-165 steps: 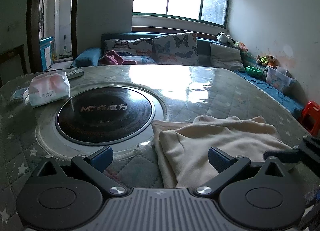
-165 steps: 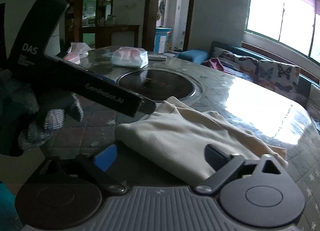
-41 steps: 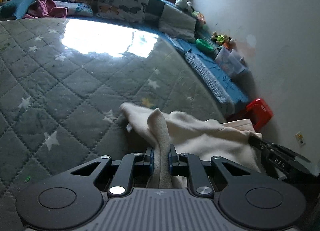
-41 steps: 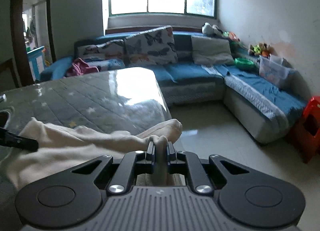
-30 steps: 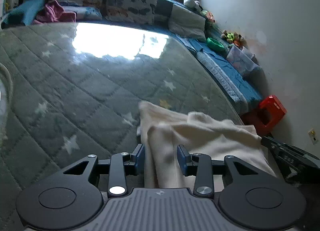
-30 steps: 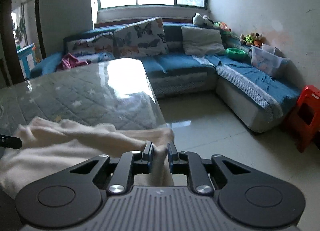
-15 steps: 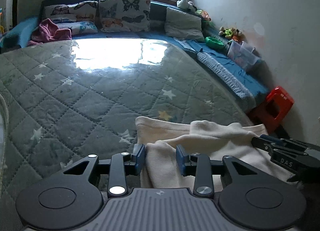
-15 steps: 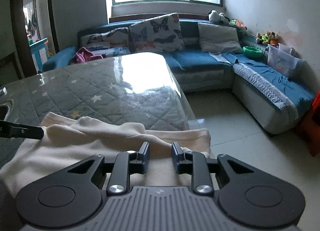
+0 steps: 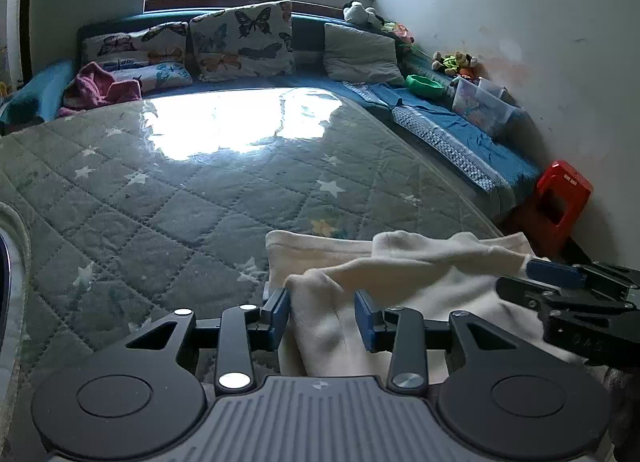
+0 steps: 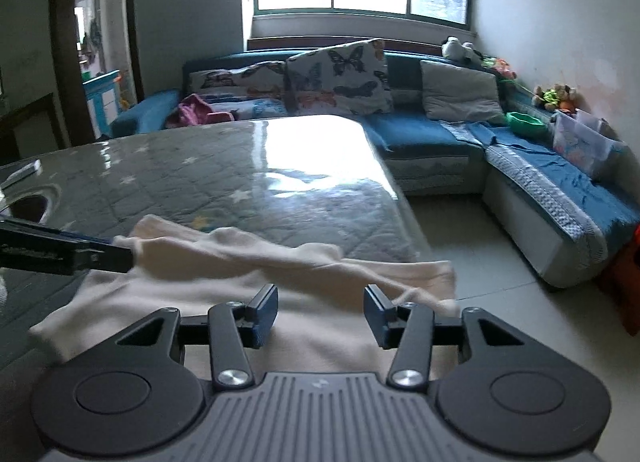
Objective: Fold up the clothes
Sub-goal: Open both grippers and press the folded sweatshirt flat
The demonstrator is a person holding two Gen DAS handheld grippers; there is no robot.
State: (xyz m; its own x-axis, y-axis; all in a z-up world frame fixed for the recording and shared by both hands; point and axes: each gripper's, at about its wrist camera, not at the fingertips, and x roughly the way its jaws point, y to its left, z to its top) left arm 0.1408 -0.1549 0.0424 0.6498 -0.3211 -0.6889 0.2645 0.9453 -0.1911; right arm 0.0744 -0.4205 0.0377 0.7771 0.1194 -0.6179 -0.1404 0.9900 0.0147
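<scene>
A cream garment (image 9: 400, 282) lies folded over itself near the right edge of the quilted table (image 9: 180, 198). My left gripper (image 9: 323, 314) is open, its blue pads on either side of a raised fold of the cloth without pinching it. In the right wrist view the same garment (image 10: 248, 286) spreads under my right gripper (image 10: 321, 318), which is open above the cloth's near part. The right gripper shows at the right of the left wrist view (image 9: 568, 282); the left gripper's finger (image 10: 60, 250) reaches in from the left of the right wrist view.
The table carries a glossy cover with a star pattern; a round inset hob edge (image 9: 12, 246) is at far left. A blue corner sofa (image 10: 500, 166) with butterfly cushions (image 10: 340, 78) runs behind and right. A red stool (image 9: 562, 202) stands by the wall.
Both grippers have let go of the cream garment and opened wider. The cloth has dropped and settled flat on the table, and both grippers have drawn back a little.
</scene>
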